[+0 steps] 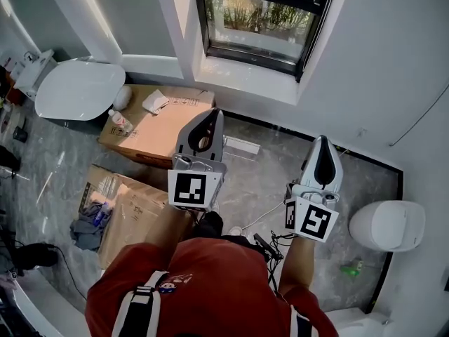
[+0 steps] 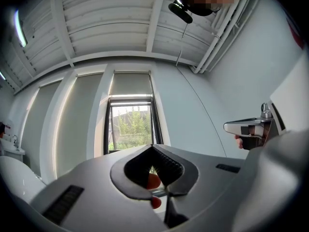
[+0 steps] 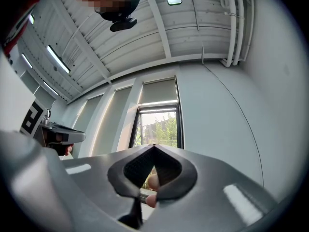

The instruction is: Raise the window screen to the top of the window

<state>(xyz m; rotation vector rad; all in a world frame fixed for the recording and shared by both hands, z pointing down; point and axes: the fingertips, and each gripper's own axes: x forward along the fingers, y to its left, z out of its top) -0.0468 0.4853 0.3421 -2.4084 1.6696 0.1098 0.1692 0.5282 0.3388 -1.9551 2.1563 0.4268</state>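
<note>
Our left gripper (image 1: 212,115) and right gripper (image 1: 323,143) are closed on nothing, aimed at the window (image 1: 261,21) for a reach; neither touches it. The window screen (image 2: 130,84) sits near its top, we judge.

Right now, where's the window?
Head view, top centre: the window is straight ahead of the left gripper and right gripper, beyond the cardboard box and right of the toilet.

Clutter on a grey marbled floor (image 1: 63,167)
A closed white toilet lid (image 1: 78,88) sits upper left. Beside it, a cardboard box (image 1: 175,128) carries a small bottle (image 1: 121,121) and crumpled white tissue (image 1: 155,102). An open box (image 1: 133,213) holds grey-blue cloth (image 1: 90,225). At right is a rounded white fixture (image 1: 387,225), possibly another toilet.
</note>
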